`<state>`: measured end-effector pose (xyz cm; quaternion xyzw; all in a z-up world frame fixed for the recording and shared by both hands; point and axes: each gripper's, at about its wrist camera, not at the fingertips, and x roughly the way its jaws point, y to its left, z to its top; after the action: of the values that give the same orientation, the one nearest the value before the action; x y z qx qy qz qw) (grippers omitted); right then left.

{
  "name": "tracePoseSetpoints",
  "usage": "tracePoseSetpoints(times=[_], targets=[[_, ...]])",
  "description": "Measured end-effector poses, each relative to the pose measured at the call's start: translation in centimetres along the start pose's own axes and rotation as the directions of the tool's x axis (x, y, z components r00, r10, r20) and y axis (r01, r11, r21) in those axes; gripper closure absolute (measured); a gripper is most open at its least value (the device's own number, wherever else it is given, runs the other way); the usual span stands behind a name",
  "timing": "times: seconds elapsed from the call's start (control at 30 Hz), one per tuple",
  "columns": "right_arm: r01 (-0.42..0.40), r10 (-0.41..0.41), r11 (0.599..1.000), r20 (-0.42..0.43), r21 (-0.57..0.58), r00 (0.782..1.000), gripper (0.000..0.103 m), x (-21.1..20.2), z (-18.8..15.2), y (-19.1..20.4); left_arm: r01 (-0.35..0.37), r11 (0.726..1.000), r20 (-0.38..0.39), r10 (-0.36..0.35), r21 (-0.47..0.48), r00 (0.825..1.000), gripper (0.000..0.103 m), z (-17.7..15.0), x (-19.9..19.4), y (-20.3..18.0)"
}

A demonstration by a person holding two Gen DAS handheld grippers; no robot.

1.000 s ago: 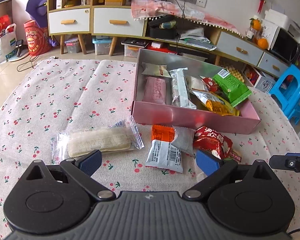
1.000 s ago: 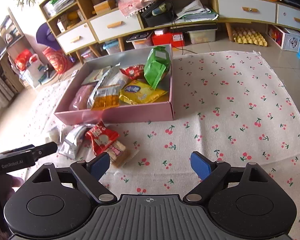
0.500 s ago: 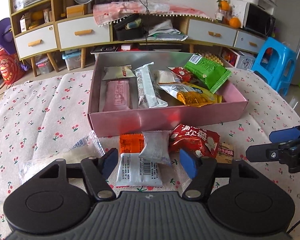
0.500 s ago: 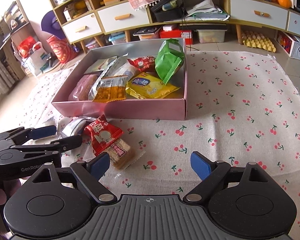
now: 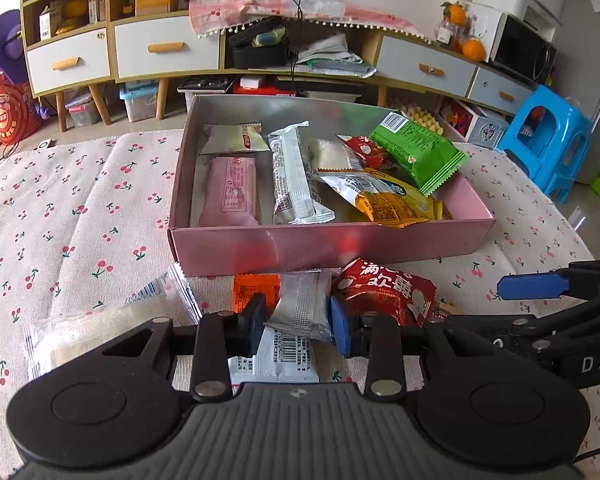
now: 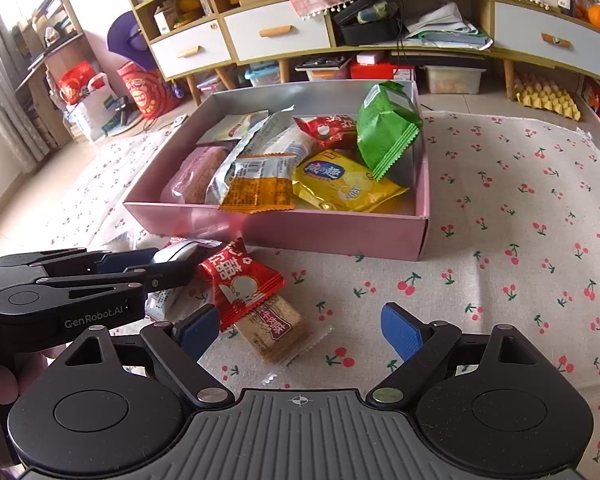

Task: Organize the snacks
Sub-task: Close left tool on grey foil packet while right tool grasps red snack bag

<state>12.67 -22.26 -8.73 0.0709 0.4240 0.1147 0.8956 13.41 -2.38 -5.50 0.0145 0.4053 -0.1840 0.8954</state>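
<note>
At the bottom centre of the left wrist view, the left gripper [image 5: 298, 320] is seen with its jaws just brought together; a silver-grey snack packet [image 5: 302, 306] is clamped between the blue pads, above a white barcoded packet [image 5: 276, 362] lying flat on the cherry-print cloth [image 5: 60, 208]. An orange packet [image 5: 256, 286] is tucked just behind the left pad, and a clear-wrapped pale bar [image 5: 100, 328] lies at lower left. Just right of the clamped packet, a red packet [image 5: 384, 288] rests on the cloth.

In the right wrist view, the right gripper [image 6: 300, 330] is held with its jaws wide apart and nothing between the pads; a brown clear-wrapped cracker [image 6: 274, 330] lies just ahead of them, partly under the red packet.

Farther back, at mid-frame, the pink box [image 5: 332, 242] is placed, already filled with a pink bar [image 5: 230, 190], a grey-white bar [image 5: 294, 178], a yellow bag [image 5: 388, 198] and a green bag [image 5: 418, 148]. A cabinet with drawers [image 5: 164, 48] is seen along the top.
</note>
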Motion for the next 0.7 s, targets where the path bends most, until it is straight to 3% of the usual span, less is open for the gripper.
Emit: tracePoseSetpoints(times=[0.23,0.4,0.7], targets=[[0.001,-0.001,0.999,-0.008,-0.04,1.0,0.016,1.3,0.4,1.6,0.011,0.999,-0.035,-0.012,-0.046,0.999,0.072,0.4,-0.5,0.5],[-0.001,0.001,1.0,-0.005,-0.004,1.0,0.019,1.9,0.8,1.8,0.015,0.997,-0.044,-0.019,-0.081,0.999,0.072,0.6,-0.9,1.4],[-0.02,0.021,0.998,-0.022,0.056,1.0,0.044,3.1,1.0,1.5,0.023,0.994,-0.047,-0.028,-0.109,0.999,0.072,0.8,-1.3,1.7]])
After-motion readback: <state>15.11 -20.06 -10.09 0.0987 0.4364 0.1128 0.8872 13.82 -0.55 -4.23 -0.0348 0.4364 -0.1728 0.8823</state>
